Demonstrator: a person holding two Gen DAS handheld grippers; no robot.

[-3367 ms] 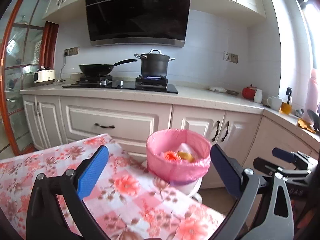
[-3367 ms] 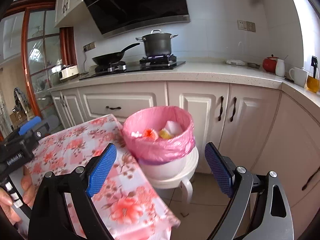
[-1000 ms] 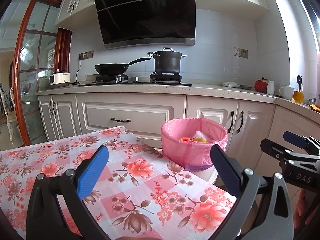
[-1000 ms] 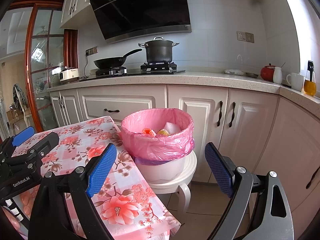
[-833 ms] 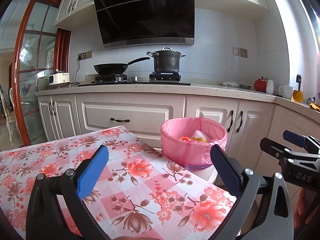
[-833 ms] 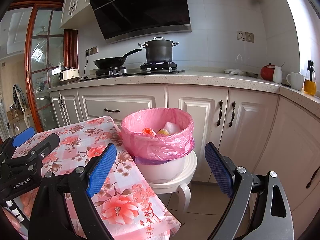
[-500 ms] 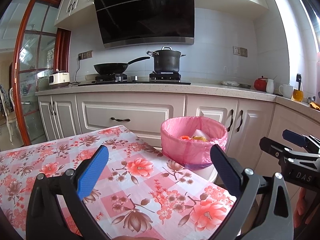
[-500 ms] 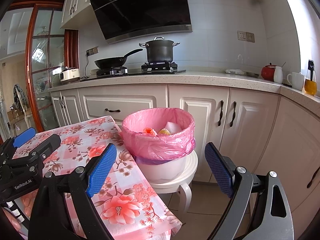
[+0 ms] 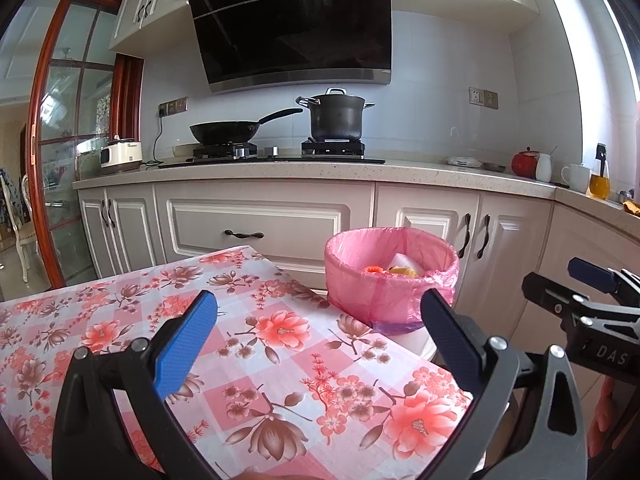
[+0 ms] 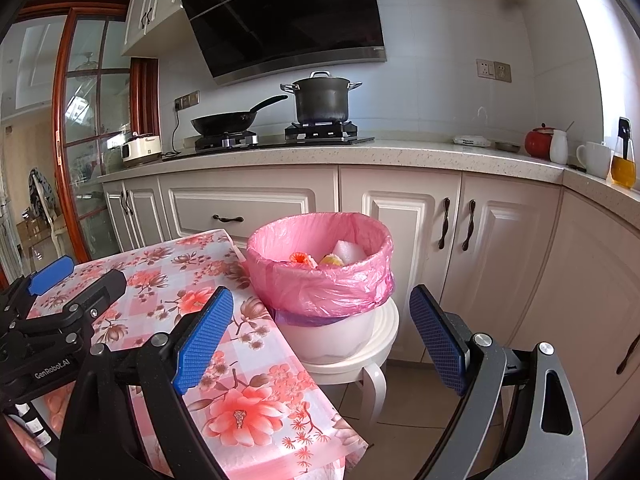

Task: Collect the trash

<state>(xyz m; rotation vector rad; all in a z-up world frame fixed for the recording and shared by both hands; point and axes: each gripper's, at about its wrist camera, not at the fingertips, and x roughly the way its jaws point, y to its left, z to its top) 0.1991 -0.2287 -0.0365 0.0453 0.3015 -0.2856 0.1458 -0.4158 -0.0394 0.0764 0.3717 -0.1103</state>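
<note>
A white bin lined with a pink bag [image 9: 390, 280] [image 10: 320, 276] stands on a white stool [image 10: 360, 360] at the table's far right corner. Orange, yellow and white trash [image 10: 332, 258] lies inside it. My left gripper [image 9: 316, 344] is open and empty above the floral tablecloth [image 9: 260, 344], short of the bin. My right gripper [image 10: 320, 344] is open and empty, in front of the bin and stool. Each gripper shows at the edge of the other's view.
Cream kitchen cabinets [image 9: 260, 224] run behind the table, with a wok [image 9: 228, 130] and a pot [image 9: 336, 116] on the hob. Cups, a red jar and an oil bottle [image 10: 622, 160] stand on the right counter. A glass door [image 9: 60, 160] is at the left.
Since 3.4 s ago both grippers have drawn back and levelled out, so the bin looks farther away. Over the last second almost nothing has moved.
</note>
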